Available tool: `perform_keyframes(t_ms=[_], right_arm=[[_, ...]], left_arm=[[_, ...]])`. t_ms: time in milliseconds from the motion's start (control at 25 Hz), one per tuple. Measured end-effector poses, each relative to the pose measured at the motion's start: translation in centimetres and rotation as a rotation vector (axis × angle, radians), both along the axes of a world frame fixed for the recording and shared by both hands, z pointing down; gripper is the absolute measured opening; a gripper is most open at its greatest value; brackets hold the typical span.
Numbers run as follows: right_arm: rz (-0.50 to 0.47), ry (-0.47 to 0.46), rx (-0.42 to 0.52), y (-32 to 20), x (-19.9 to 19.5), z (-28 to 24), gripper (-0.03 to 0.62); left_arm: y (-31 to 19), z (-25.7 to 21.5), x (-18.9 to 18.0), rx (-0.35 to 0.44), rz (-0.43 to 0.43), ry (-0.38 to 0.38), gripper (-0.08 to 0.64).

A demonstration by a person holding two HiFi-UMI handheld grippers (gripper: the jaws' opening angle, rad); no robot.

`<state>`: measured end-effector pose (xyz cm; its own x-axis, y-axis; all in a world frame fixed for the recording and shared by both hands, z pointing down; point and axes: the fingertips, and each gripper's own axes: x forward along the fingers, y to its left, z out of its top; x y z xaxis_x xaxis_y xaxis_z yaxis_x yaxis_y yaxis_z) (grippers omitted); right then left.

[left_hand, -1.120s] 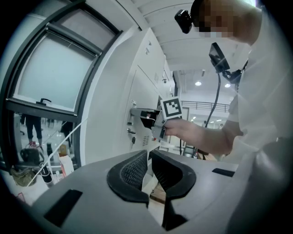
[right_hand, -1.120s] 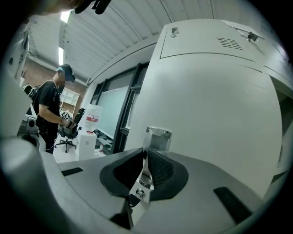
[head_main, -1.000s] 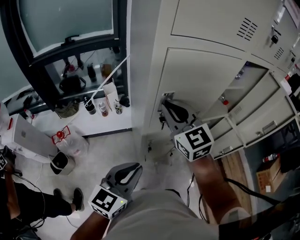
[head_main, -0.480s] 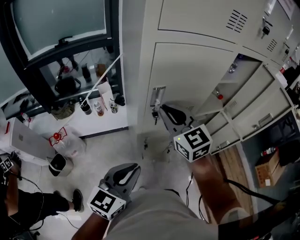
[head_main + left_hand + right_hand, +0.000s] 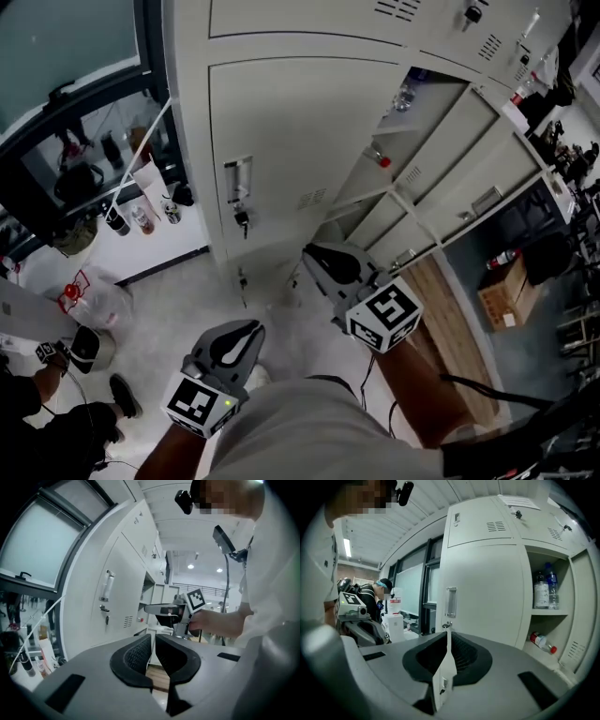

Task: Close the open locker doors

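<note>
The beige lockers fill the top of the head view. One door with a handle and a key is closed. To its right a compartment stands open with bottles on a shelf, and its door swings outward beside another open door. My right gripper is shut and empty, low in front of the closed door and apart from it. My left gripper is shut and empty, nearer my body. The right gripper view shows the handle and the bottles.
A window ledge with small bottles lies left of the lockers. A person sits on the floor at the lower left. A red extinguisher and a cardboard box stand at the right. A red-capped bottle lies on the lower shelf.
My right gripper has drawn back and down from the closed door's handle. The left gripper has shifted slightly. The head view has swung, and the lockers now sit further left.
</note>
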<state>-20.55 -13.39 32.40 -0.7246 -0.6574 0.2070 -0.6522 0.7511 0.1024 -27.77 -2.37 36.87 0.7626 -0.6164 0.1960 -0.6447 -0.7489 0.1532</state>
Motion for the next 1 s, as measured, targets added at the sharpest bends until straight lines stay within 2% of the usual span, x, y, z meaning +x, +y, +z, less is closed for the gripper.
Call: perform_keyframes(t_ms=[80,160,440,560,800,920,1000], right_arm=[[0.021,0.007,-0.028,1.5,1.9,0.9,0.032],[0.034,0.010,-0.050,2.9,3.7,1.7,0.032],[0.115,-0.009,-0.085,7.1,11.9,4.1,0.032],[0.128,-0.021,-0.066,8.6,15.7,4.1,0.032],[0.104,-0.025,-0.035,12.0,23.8,4.7,0.032],[0.109,-0.051,-0.038,13.1,28.7,5.1,0.032],[0.103,-0.060,-0.048,13.6,31.4,5.7,0.032]], left_arm=[[-0.4,-0.1,1.8,0.010,0.027,0.046,0.034],[-0.6,-0.1,3.5,0.008,0.060,0.060,0.034],[-0.4,0.5,11.0,0.011,0.175,0.021,0.034],[0.2,0.6,15.0,0.015,0.209,0.000,0.034],[1.8,-0.4,23.3,0.007,0.181,-0.011,0.031],[3.2,0.2,27.7,-0.012,0.204,-0.061,0.018],[4.0,0.5,30.2,0.006,0.202,-0.067,0.014]])
